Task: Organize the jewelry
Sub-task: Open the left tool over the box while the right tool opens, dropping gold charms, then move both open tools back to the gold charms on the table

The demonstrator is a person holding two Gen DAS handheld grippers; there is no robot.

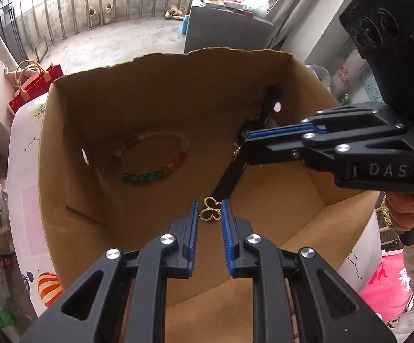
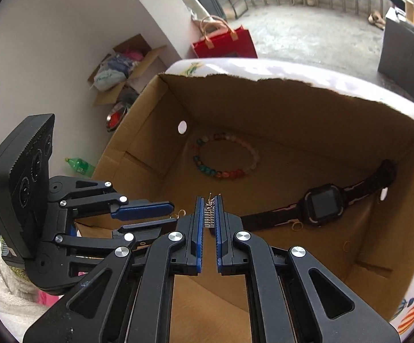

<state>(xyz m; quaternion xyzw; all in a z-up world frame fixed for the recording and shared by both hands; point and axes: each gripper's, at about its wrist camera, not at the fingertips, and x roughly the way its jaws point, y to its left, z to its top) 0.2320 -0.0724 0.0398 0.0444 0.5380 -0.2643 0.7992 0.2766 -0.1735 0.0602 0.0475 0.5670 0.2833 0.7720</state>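
Note:
An open cardboard box holds a coloured bead bracelet and a black smartwatch. In the left wrist view only the watch's strap shows. My left gripper hangs over the box, shut on a gold butterfly pendant. My right gripper is beside it over the box, shut on a small gold studded piece seen edge-on. A gold bit dangles at its tips.
The box sits on a table with a white patterned cloth. Two small gold rings lie on the box floor near the watch. On the floor are a red gift bag, a green bottle and an open carton.

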